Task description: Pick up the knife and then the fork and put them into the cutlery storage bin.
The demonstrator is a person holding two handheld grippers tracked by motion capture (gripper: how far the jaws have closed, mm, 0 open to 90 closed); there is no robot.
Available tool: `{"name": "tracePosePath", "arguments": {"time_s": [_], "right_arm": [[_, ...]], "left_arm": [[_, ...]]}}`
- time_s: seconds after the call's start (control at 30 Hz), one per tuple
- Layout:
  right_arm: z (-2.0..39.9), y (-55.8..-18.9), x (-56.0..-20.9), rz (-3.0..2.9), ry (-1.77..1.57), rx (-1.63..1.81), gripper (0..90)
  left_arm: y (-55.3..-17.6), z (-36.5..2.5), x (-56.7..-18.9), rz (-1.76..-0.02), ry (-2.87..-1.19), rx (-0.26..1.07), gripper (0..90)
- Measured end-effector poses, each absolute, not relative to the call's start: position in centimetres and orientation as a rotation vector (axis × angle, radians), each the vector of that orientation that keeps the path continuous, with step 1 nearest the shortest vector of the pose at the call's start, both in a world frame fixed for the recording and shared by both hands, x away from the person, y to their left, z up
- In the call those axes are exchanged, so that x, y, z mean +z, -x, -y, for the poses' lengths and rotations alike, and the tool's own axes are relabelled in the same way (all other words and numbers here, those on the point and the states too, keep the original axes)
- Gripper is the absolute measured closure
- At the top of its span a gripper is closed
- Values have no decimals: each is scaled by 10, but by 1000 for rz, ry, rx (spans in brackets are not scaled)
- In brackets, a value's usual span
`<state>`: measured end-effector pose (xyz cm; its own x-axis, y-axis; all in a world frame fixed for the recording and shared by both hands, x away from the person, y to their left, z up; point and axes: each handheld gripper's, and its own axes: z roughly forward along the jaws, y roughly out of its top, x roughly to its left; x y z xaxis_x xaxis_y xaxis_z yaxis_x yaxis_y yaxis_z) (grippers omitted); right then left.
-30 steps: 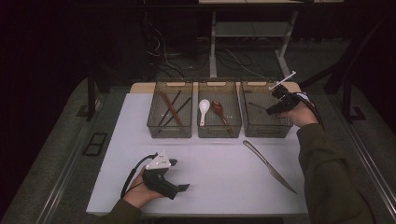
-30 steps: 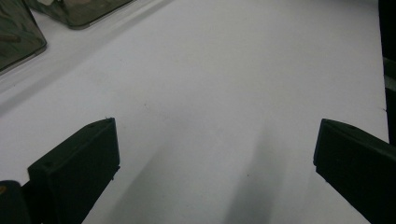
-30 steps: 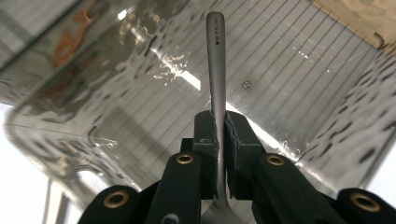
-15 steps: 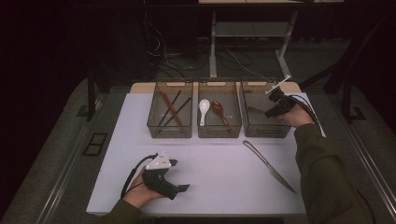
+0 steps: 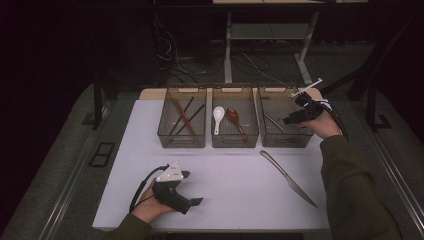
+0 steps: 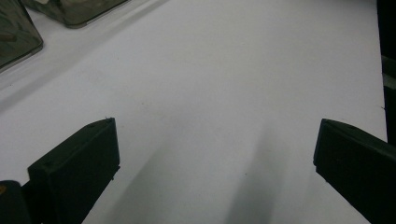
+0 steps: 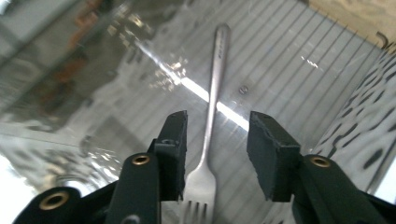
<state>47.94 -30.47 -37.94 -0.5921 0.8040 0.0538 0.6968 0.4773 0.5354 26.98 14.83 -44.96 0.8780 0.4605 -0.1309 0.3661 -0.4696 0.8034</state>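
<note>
Though the fork's (image 7: 211, 135) tines are cut off at the bottom edge of the right gripper view, you can see it lying on the floor of the right-hand bin (image 5: 285, 141). Your right gripper (image 7: 217, 151) has just been opening; its jaws stand partly apart, astride the handle without pressing it. Your left gripper (image 6: 212, 163) rests wide open and empty on the table (image 5: 235, 175), well short of that bin.
</note>
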Motion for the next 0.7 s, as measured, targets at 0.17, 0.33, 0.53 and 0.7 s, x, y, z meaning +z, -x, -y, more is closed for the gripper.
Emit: {"name": "tracePosePath", "arguments": {"time_s": [0.17,0.33,0.53,0.7], "right_arm": [[311,-465,-369,-2489,-1321,867,498],[313,-444,-360,-2463,-1306,928,486],[315,-416,-352,-2432,-1297,1027,445],[309,-394,-352,-2462,-1263,1054,408]], "left_arm": [[-270,-148,-450,-598,-2109,128,0],[-270,-148,-449,-598,-2110,129,0],[-270,-148,-449,-596,-2110,128,0],[-269,-149,-449,-597,-2109,131,0]]}}
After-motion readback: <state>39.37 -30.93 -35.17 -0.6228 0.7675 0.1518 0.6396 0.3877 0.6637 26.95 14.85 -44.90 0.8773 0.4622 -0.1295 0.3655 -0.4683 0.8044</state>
